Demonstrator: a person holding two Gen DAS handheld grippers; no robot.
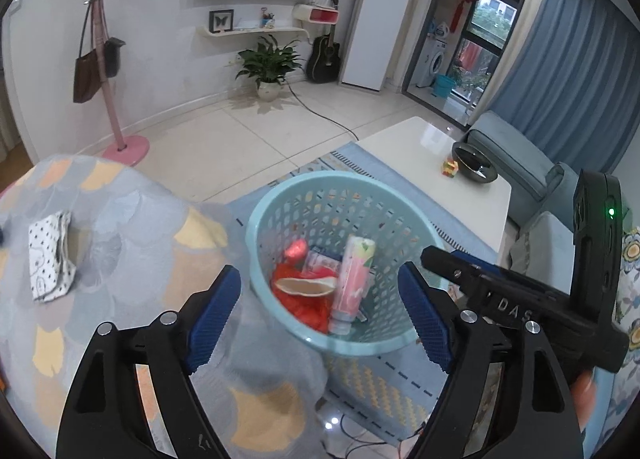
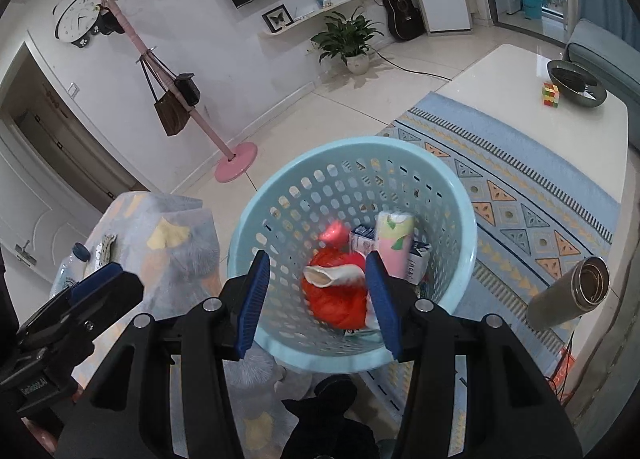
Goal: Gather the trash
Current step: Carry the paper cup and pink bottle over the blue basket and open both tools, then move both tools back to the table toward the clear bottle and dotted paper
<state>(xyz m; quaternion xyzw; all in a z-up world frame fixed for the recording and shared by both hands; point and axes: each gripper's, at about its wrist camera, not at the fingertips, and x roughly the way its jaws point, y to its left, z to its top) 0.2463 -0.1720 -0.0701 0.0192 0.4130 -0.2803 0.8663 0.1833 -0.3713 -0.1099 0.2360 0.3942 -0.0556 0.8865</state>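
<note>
A light blue perforated basket (image 1: 340, 343) (image 2: 460, 203) stands on the rug. Inside lie a red plastic bag (image 1: 308, 305) (image 2: 340, 299), a pale curved shell-like scrap (image 1: 306, 286) (image 2: 332, 275), a pink bottle (image 1: 354, 279) (image 2: 394, 239) and small cartons (image 2: 362, 239). My left gripper (image 1: 320, 315) is open and empty, hovering over the basket's near rim. My right gripper (image 2: 318, 301) is open and empty above the basket; its body shows at the right of the left wrist view (image 1: 520, 307). A spotted white cloth (image 1: 50, 255) lies on the covered table at the left.
A table with a patterned cover (image 1: 132, 259) (image 2: 176, 243) stands left of the basket, with a bottle (image 2: 72, 267) on it. A white coffee table (image 1: 440, 155) holds a dark bowl (image 1: 474, 161) and a cube. A metal flask (image 2: 572, 291) stands at right. A pink coat stand (image 1: 116, 99) is behind.
</note>
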